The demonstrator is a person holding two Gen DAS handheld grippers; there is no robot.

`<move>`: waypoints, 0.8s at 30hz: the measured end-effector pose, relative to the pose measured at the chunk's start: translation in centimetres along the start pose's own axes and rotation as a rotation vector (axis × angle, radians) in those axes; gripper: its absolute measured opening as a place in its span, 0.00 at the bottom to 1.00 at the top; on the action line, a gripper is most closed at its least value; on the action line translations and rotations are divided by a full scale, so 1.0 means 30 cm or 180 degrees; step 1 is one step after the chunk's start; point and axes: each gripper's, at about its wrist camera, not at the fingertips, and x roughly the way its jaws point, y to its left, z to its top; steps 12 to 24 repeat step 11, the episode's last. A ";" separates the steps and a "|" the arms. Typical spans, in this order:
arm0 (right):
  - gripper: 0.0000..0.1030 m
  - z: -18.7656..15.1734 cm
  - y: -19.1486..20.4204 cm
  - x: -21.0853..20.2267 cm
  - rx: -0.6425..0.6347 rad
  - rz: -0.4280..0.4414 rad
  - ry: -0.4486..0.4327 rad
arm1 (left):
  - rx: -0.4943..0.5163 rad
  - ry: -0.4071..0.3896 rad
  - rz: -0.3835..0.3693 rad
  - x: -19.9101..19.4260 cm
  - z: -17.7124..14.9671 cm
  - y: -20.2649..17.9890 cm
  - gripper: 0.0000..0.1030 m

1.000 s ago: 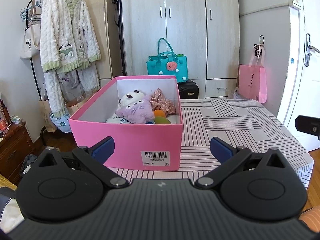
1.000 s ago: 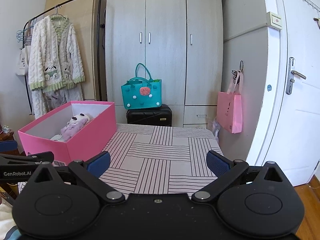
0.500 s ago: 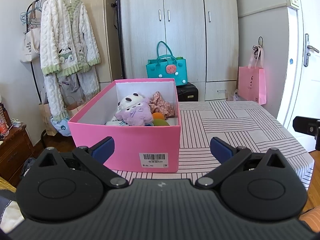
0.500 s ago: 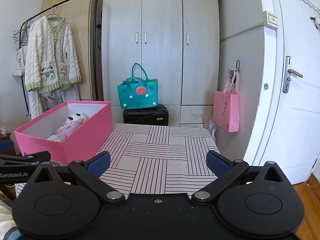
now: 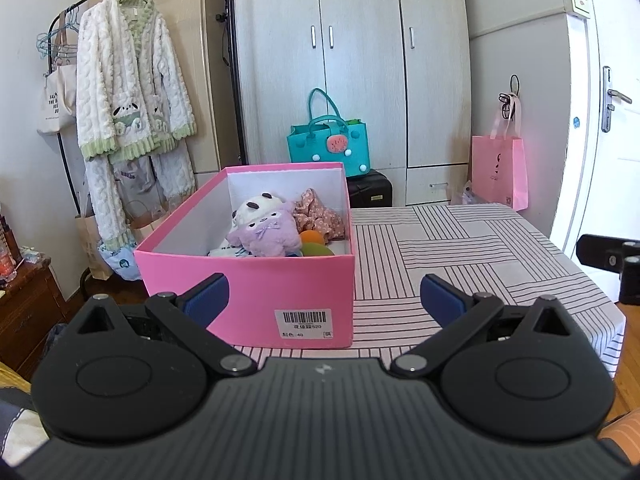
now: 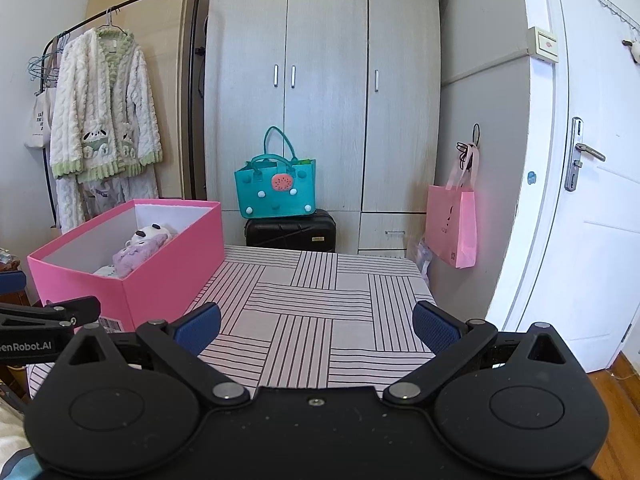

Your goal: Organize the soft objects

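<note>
While both jaws gape empty, the pink box (image 5: 256,292) runs lengthwise away toward twelve o'clock on the table (image 5: 460,248). It sits just ahead of the left hand-held gripper (image 5: 322,302), and at ten o'clock from the right hand-held gripper (image 6: 316,328).

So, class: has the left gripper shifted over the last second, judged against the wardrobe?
Yes. The left gripper has tilted down slightly: the wardrobe and pink box sit lower in frame.

the box (image 5: 256,292) is pink outside and white inside. in it lie a purple plush toy (image 5: 266,236), a white and black panda toy (image 5: 256,206), a floral pink cloth (image 5: 318,216) and orange and green balls (image 5: 314,242). the tablecloth (image 6: 320,304) is pale pink with black stripes. the gripper pads (image 5: 208,300) are blue.
</note>
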 end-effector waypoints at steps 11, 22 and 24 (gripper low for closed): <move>1.00 -0.004 0.008 -0.007 -0.0006 0.0000 -0.0006 | 0.0002 0.0008 -0.0001 -0.006 -0.003 0.000 1.00; 1.00 -0.004 0.008 -0.007 -0.0006 0.0000 -0.0006 | 0.0002 0.0008 -0.0001 -0.006 -0.003 0.000 1.00; 1.00 -0.004 0.008 -0.007 -0.0006 0.0000 -0.0006 | 0.0002 0.0008 -0.0001 -0.006 -0.003 0.000 1.00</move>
